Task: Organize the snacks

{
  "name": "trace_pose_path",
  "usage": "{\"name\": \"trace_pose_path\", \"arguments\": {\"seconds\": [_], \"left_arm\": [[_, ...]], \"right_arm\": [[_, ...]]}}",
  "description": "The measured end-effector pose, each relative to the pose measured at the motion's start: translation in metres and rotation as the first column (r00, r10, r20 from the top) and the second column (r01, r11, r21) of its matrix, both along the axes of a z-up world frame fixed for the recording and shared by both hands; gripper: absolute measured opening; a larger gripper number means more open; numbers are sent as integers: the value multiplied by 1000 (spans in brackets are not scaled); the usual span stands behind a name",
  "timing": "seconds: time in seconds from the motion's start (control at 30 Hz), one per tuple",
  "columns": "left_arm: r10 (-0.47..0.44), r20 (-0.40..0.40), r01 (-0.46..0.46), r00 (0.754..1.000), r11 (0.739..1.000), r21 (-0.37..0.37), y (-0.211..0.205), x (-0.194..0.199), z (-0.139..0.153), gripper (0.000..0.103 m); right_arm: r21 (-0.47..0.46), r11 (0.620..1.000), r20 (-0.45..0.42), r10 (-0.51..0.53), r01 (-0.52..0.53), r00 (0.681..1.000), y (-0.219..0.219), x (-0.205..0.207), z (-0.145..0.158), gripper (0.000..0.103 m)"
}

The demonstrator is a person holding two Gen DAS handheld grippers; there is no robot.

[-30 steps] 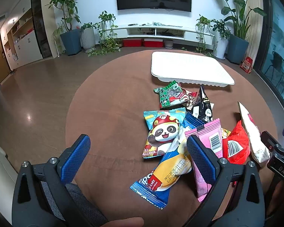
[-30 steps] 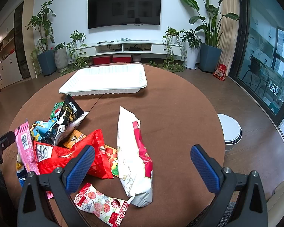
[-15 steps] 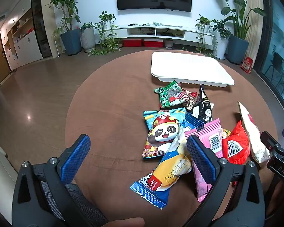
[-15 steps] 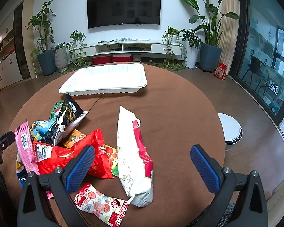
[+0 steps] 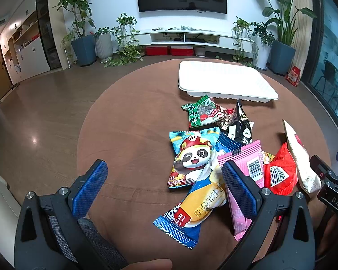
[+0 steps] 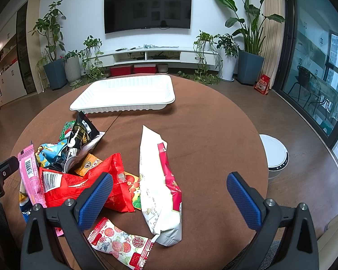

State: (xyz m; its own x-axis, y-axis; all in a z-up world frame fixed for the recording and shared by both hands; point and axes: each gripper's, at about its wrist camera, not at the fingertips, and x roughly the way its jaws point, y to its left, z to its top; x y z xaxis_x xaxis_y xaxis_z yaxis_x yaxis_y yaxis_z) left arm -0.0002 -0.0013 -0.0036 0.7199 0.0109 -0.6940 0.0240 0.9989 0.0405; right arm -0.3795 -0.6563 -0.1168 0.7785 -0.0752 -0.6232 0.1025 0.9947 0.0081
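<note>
Cake pack (image 5: 197,204): blue and yellow, read "CAKE", "MFG 2025/11/22", near edge of the pile.
Panda pack (image 5: 191,157): "Hi" on the cap, left side of the snacks.
Left tongs (image 5: 164,187): spread wide, holding nothing.
Right tongs (image 6: 169,200): also wide, empty, over the white-and-red bag (image 6: 158,186).
White tray (image 6: 126,94): empty, far side of the surface (image 6: 214,135), past the pile.
Open room: bare brown cloth right of the bag, out to the round edge.

Bare worktop (image 6: 214,135) lay open right of the white-and-red pouch (image 6: 160,186); the snack heap (image 5: 225,155) crowded the approach to the white tray (image 6: 124,94).
</note>
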Motion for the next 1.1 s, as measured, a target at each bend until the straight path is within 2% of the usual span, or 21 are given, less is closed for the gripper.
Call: {"name": "trace_pose_path", "arguments": {"seconds": [1.1], "left_arm": [[-4, 1, 4, 1000, 1000, 0, -2, 0, -2, 103]], "right_arm": [[1, 1000, 0, 0, 0, 1000, 0, 0, 0, 103]]}}
